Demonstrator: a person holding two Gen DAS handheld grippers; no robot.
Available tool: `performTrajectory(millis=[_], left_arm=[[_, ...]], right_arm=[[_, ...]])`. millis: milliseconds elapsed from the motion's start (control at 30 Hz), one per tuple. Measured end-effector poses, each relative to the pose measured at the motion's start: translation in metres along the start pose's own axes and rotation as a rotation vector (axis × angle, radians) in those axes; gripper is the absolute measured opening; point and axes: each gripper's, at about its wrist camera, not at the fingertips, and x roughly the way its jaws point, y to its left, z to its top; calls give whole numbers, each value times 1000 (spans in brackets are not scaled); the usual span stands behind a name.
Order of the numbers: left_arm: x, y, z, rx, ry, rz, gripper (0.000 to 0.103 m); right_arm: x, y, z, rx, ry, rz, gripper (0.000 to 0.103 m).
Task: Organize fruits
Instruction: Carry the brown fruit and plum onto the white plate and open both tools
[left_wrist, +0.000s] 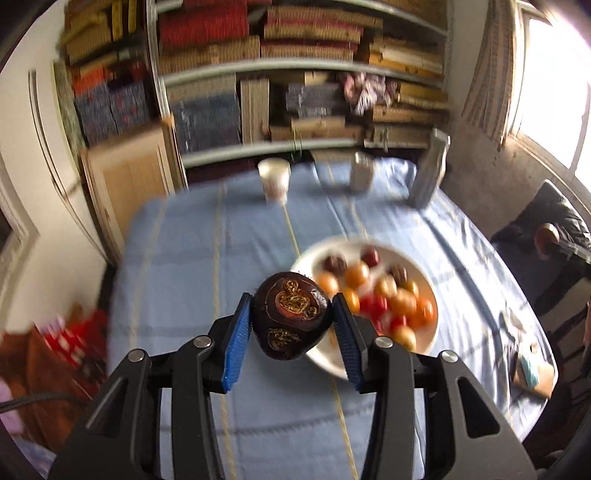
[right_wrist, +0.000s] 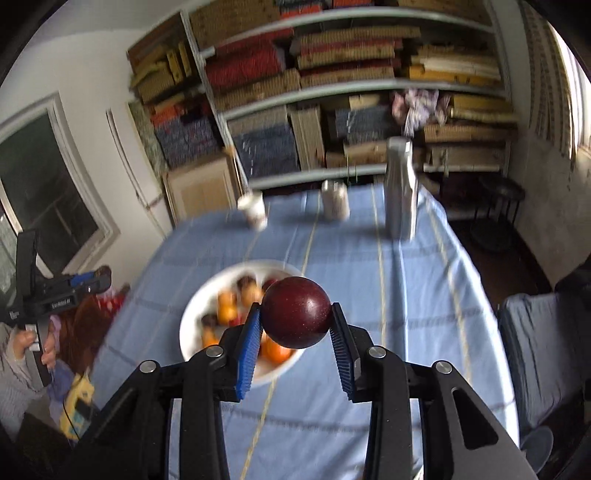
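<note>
1. The left hand-held gripper (left_wrist: 291, 317) was clenched on a dark, rough-skinned fruit (left_wrist: 290, 319) with ornate gold-patterned stickers on it; its kind could not be determined. The fruit sat between the blue pads at the fingertips, clear of the table (left_wrist: 184, 258).

2. The right hand-held gripper (right_wrist: 295, 319) was clenched on a smooth, round, dark red fruit, probably a plum (right_wrist: 296, 312), likewise held above the table.

3. The white plate (left_wrist: 432, 325) held a mix of small orange, red and brown fruits. In the left wrist view it lay at about 1 to 2 o'clock from the held fruit, just beyond the right finger. In the right wrist view the same plate (right_wrist: 192, 325) lay at about 9 to 10 o'clock, behind and left of the plum.

4. Judgement: the plate sat between the two grippers, and neither appeared markedly nearer. The governing relation was lateral: the left gripper would need to travel rightward and forward, the right gripper leftward, to bring either fruit over the plate.

5. Both held fruits were near-round, so no long axis constrained placement; rolling on release was a risk, given the crowded plate.

6. A paper cup (left_wrist: 274, 181), a can (left_wrist: 361, 171) and a tall metal bottle (left_wrist: 428, 170) stood at 12 o'clock along the far edge, well apart from the plate.
</note>
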Motion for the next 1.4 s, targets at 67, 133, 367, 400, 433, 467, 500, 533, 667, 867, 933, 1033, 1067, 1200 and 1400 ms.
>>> performTrajectory(millis=[67, 133, 367, 400, 433, 467, 500, 533, 667, 867, 933, 1033, 1067, 1200, 1400], left_arm=[[-13, 1, 22, 9, -41, 6, 43], [-23, 0, 44, 18, -82, 13, 43], [-10, -13, 75, 10, -98, -10, 43], [-3, -15, 73, 7, -87, -16, 43], [8, -17, 72, 3, -69, -25, 43], [23, -18, 70, -4, -43, -36, 43], [36, -18, 69, -8, -20, -44, 43], [46, -19, 66, -10, -3, -49, 43], [98, -20, 56, -10, 58, -77, 43], [160, -20, 47, 10, 113, -99, 43], [178, -19, 43, 9, 130, -95, 43], [197, -16, 35, -11, 154, -98, 43], [203, -14, 30, -19, 164, -99, 43], [212, -7, 15, -47, 181, -98, 43], [209, 4, -15, -113, 209, -78, 43]], right_arm=[[-5, -1, 29, -6, -58, 12, 37], [-9, 3, 55, -21, -109, 31, 37], [21, 28, 87, -72, -131, 120, 37], [32, 34, 84, -75, -108, 139, 37], [39, 40, 79, -78, -87, 154, 37], [52, 47, 70, -82, -56, 172, 37], [59, 54, 65, -84, -34, 184, 37], [71, 62, 55, -92, -1, 198, 37], [108, 94, 11, -131, 113, 220, 37], [160, 132, -47, -184, 265, 233, 37], [175, 140, -59, -199, 287, 226, 37], [191, 134, -63, -177, 305, 204, 37], [195, 131, -63, -174, 304, 192, 37], [211, 116, -59, -166, 302, 144, 37], [221, 77, -55, -145, 290, 71, 37]])
